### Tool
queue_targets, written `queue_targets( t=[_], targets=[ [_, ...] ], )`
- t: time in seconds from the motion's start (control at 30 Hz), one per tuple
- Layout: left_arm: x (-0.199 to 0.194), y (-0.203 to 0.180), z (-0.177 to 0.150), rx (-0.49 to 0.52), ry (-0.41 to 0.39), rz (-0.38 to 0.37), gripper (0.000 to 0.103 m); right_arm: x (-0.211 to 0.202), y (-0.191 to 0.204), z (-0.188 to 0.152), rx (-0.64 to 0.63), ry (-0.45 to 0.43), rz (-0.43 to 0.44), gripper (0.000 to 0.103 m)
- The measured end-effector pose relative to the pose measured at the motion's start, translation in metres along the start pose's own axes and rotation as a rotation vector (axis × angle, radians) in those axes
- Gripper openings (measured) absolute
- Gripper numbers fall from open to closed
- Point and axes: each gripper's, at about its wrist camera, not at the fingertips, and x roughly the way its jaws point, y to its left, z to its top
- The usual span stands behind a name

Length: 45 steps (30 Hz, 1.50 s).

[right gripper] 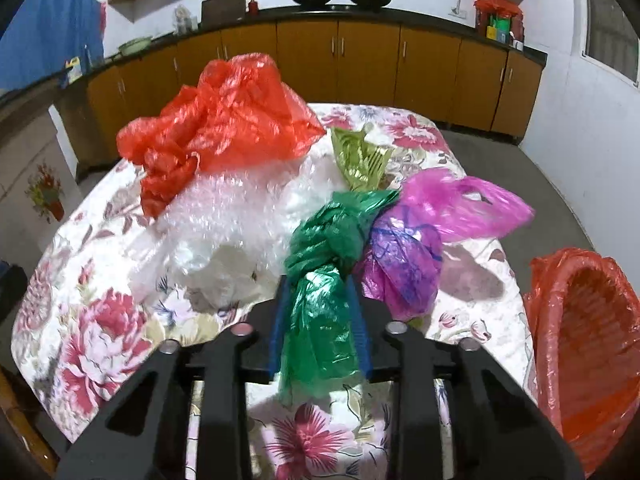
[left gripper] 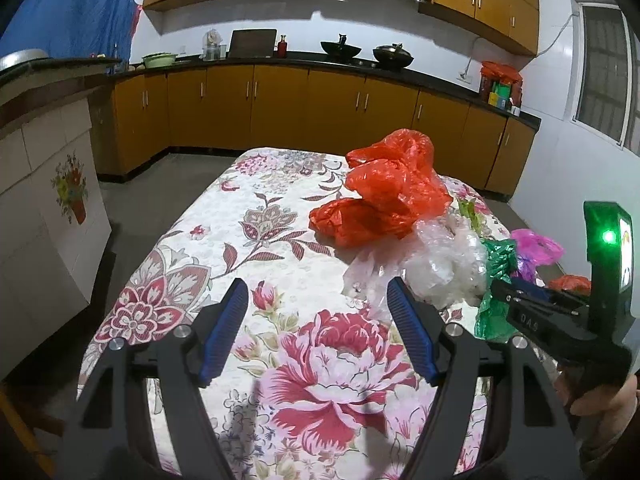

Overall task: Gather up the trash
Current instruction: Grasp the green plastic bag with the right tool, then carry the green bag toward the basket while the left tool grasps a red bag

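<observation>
A heap of crumpled plastic bags lies on the flowered table (left gripper: 248, 248). My right gripper (right gripper: 320, 280) is shut on the green bag (right gripper: 320, 280), also visible in the left wrist view (left gripper: 494, 300). Around it lie a red bag (right gripper: 224, 120), clear bubble plastic (right gripper: 224, 224), a yellow-green wrapper (right gripper: 360, 160) and a pink-purple bag (right gripper: 424, 232). My left gripper (left gripper: 318, 288) is open and empty above the cloth, just left of the clear plastic (left gripper: 440, 264) and below the red bag (left gripper: 384, 192).
A bin lined with a red bag (right gripper: 588, 344) stands at the table's right edge. Orange kitchen cabinets (left gripper: 280, 108) with a dark counter run along the back wall. A tiled counter (left gripper: 44, 184) stands left of the table.
</observation>
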Motion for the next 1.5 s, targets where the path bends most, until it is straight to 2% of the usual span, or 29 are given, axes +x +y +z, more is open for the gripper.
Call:
queue_targets(
  t=[0.1,0.33,0.47,0.73,0.93,1.1,1.2,1.27,1.37,1.5],
  targets=[
    [0.002,0.000,-0.001,-0.007,0.007,-0.008,0.071,-0.006,-0.003,0.000,0.006,-0.010,0.017,0.010],
    [0.004,-0.005,0.000,-0.006,0.005,-0.021,0.071,-0.048,-0.019,0.003,0.078,-0.112,0.115,0.009],
    [0.008,-0.011,0.008,0.000,-0.003,-0.036,0.071,-0.069,-0.027,0.005,0.099,-0.158,0.127,0.009],
    [0.040,-0.032,0.067,0.016,-0.062,-0.071,0.071,-0.097,-0.053,0.004,0.134,-0.208,0.071,0.009],
    [0.095,-0.055,0.102,0.072,-0.004,-0.051,0.075,-0.091,-0.073,-0.005,0.169,-0.179,0.039,0.009],
    [0.129,-0.061,0.099,0.100,0.083,-0.053,0.074,-0.083,-0.082,-0.012,0.185,-0.151,0.031,0.009],
    [0.141,-0.060,0.092,0.098,0.130,-0.076,0.057,-0.080,-0.083,-0.016,0.192,-0.142,0.028,0.009],
    [0.144,-0.061,0.089,0.106,0.138,-0.097,0.029,-0.081,-0.084,-0.017,0.197,-0.142,0.027,0.009],
    [0.137,-0.065,0.087,0.137,0.112,-0.114,0.016,-0.085,-0.088,-0.018,0.204,-0.146,0.024,0.009],
    [0.117,-0.066,0.092,0.150,0.061,-0.129,0.013,-0.096,-0.092,-0.019,0.212,-0.170,0.014,0.009]
  ],
)
